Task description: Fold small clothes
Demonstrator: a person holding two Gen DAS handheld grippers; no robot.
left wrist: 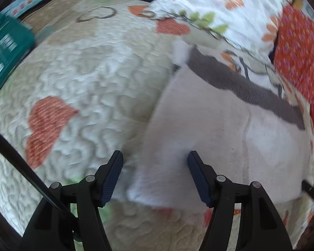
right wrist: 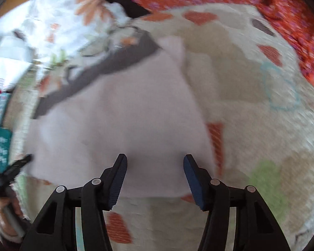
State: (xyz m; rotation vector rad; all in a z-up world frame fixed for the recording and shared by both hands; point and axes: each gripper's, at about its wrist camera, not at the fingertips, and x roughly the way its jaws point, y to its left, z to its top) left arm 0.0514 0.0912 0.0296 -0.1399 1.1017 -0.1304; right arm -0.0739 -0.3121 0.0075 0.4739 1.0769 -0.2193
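1 pale garment point(left wrist: 209, 129) flat on quilt point(left wrist: 94, 79) | left tongs point(left wrist: 155, 156) agape | right tongs point(right wrist: 155, 160) agape

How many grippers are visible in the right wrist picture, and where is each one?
2. The right gripper is at the bottom centre, open over the near edge of the pale garment. The left gripper shows only as a dark tip at the left edge, beside the garment; most of it is hidden.

Cloth surfaces, matt throughout.
Pale garment point(left wrist: 209, 129): soft matt cloth, dark grey band at far edge. Under it, quilted bedspread point(left wrist: 90, 79): puckered, rough stitched texture. Left claw point(left wrist: 155, 175) fingers: matt black plastic, ribbed pads point(left wrist: 113, 179).
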